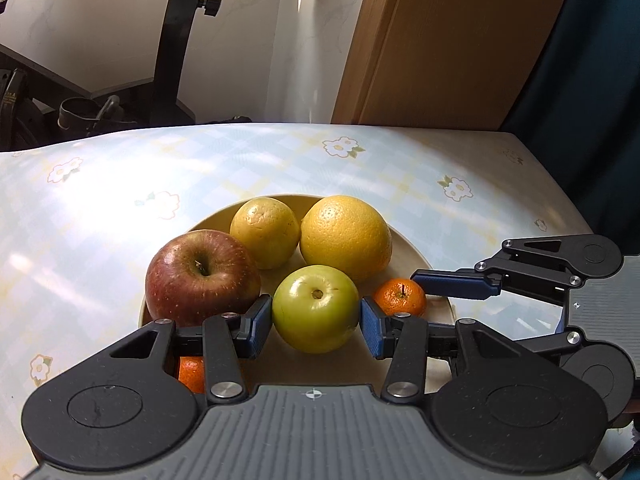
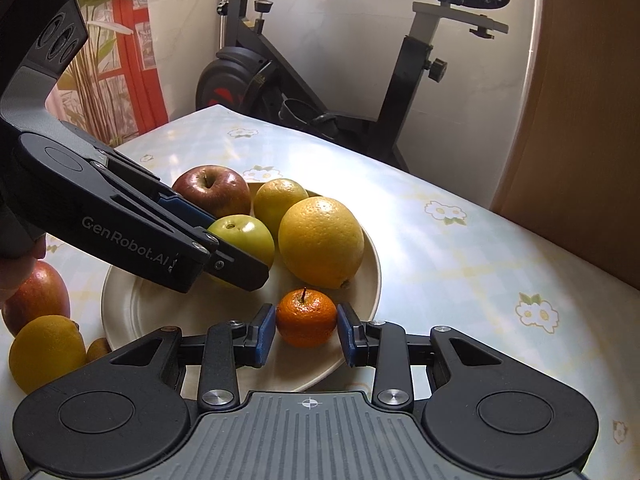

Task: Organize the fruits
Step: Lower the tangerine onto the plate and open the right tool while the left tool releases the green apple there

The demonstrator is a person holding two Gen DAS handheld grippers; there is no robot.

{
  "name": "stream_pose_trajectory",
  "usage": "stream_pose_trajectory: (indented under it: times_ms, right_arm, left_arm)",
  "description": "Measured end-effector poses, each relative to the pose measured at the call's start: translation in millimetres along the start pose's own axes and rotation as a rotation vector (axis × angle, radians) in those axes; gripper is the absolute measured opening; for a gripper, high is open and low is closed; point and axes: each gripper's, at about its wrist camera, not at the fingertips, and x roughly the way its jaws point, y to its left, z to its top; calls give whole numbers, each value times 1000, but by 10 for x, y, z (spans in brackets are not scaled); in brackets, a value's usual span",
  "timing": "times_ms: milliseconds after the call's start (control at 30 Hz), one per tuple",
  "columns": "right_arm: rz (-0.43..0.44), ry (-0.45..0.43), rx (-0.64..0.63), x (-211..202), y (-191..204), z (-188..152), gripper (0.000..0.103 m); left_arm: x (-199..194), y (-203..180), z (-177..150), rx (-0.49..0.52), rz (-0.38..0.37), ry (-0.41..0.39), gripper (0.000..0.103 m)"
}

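Note:
A cream plate holds a red apple, two yellow oranges, a green apple and a small tangerine. My left gripper has its blue pads touching both sides of the green apple. My right gripper has its pads on both sides of the tangerine, with slight gaps. Another tangerine lies under my left finger.
Off the plate at the left lie a red fruit, a yellow fruit and a small brown one. The floral tablecloth ends at a wooden panel. An exercise bike stands behind the table.

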Motion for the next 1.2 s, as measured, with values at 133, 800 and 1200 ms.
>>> stream_pose_trajectory:
  times_ms: [133,800,1200]
  right_arm:
    - [-19,-5,-38,26,10,1,31]
    - [-41,-54,-22,-207,58,-42,37]
    - [-46,-146,144,-644,66,-180,37]
  left_arm:
    - [37,-8,68,-11,2,-12,50]
    - [-30,-18,98,-26,-13,-31,50]
    - [-542,52,-6,-39,11,-133,50]
